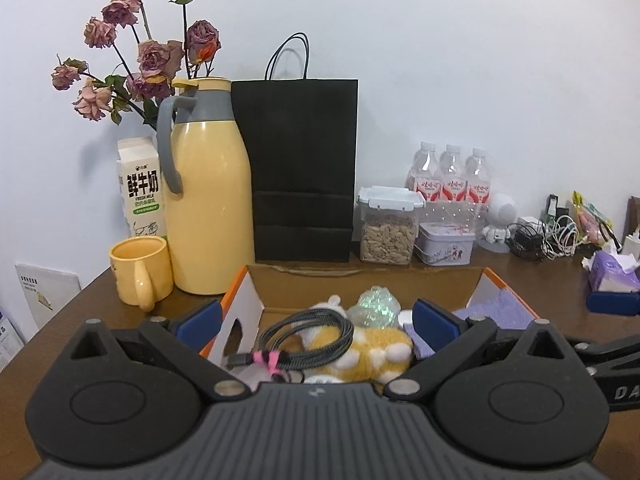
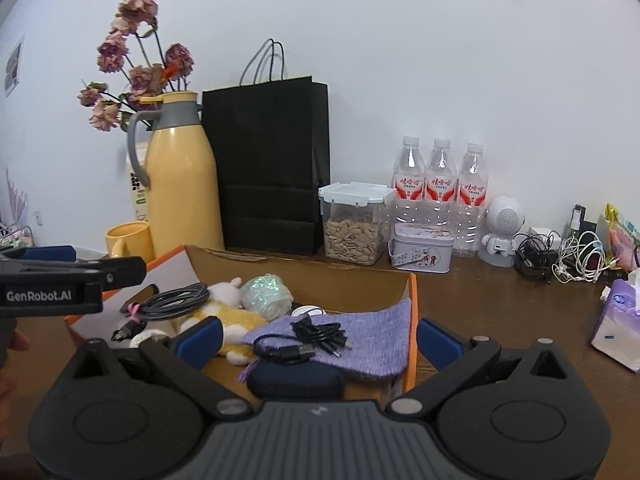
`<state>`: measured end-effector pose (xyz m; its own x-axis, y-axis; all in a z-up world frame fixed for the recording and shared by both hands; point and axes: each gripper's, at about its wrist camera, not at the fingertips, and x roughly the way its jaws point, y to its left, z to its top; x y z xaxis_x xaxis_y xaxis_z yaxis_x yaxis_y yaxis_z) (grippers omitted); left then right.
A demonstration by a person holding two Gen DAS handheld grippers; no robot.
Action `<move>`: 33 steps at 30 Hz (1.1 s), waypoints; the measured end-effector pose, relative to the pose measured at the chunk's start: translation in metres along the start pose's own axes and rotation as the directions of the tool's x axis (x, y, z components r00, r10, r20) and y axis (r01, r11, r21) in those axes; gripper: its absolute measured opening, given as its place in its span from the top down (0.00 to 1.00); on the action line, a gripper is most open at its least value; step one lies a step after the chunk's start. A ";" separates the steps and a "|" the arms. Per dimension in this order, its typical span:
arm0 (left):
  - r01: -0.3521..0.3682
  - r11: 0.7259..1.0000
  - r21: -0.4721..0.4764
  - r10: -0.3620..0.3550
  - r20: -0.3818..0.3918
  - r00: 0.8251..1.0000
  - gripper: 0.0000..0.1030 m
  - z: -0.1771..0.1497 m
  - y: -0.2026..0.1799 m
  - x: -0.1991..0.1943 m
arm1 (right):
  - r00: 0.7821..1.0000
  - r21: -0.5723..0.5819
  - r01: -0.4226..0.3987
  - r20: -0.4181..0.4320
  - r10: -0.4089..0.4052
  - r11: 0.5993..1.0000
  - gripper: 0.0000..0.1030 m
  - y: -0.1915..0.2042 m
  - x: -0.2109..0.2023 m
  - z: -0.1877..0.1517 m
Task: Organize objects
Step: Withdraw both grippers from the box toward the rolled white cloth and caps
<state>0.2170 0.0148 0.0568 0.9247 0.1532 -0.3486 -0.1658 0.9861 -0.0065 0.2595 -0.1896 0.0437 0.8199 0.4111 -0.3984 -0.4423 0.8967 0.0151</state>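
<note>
An open cardboard box (image 1: 360,284) with orange edges sits on the brown table. Inside lie a coiled grey cable (image 1: 316,332) with a pink tie, a yellow-and-white plush toy (image 1: 380,348), a glittery green pouch (image 1: 376,306) and a purple knitted cloth (image 2: 372,332). A small black cable (image 2: 312,336) rests on the cloth, and a dark blue case (image 2: 296,380) sits under its near edge. My left gripper (image 1: 316,322) is open, straddling the box's left wall. My right gripper (image 2: 318,338) is open, straddling the box's right wall (image 2: 414,312). Neither holds anything.
Along the wall stand dried roses (image 1: 140,52), a milk carton (image 1: 140,192), a yellow thermos (image 1: 208,200), a yellow mug (image 1: 140,268), a black paper bag (image 1: 300,168), a seed container (image 2: 354,224), a tin (image 2: 422,250), three water bottles (image 2: 440,184), a white speaker (image 2: 502,228), tangled chargers (image 2: 560,256) and tissues (image 2: 616,320).
</note>
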 end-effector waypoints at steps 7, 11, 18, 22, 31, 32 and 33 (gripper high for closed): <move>-0.004 1.000 0.015 0.004 -0.046 0.999 0.00 -0.010 0.015 -0.027 | 1.000 -0.025 -0.004 -0.016 0.004 1.000 0.00 0.004 -0.033 -0.014; -0.006 1.000 0.020 0.007 -0.068 0.998 0.00 -0.018 0.023 -0.042 | 0.998 -0.026 -0.011 -0.063 0.009 1.000 0.00 0.005 -0.046 -0.031; -0.004 0.999 0.032 0.007 -0.115 0.993 0.00 -0.036 0.031 -0.061 | 0.987 -0.020 -0.049 -0.156 0.045 0.999 0.00 0.012 -0.061 -0.064; 0.005 0.999 0.034 0.000 -0.144 0.990 0.00 -0.047 0.035 -0.072 | 0.974 -0.005 -0.085 -0.211 0.082 0.996 0.00 0.021 -0.064 -0.082; 0.014 1.000 0.010 -0.012 -0.200 0.980 0.00 -0.070 0.042 -0.087 | 0.943 0.011 -0.151 -0.300 0.148 0.988 0.00 0.046 -0.056 -0.101; 0.015 1.000 0.006 -0.013 -0.203 0.979 0.00 -0.072 0.043 -0.089 | 0.937 0.010 -0.149 -0.319 0.145 0.989 0.00 0.048 -0.051 -0.103; 0.014 1.000 0.002 -0.013 -0.205 0.979 0.00 -0.072 0.044 -0.089 | 0.931 0.012 -0.143 -0.338 0.139 0.990 0.00 0.050 -0.047 -0.106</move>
<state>0.1023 0.0398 0.0197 0.8371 0.1237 -0.5329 -0.1519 0.9884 -0.0092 0.1603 -0.1816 -0.0337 0.5793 0.4519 -0.6784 -0.5508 0.8305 0.0829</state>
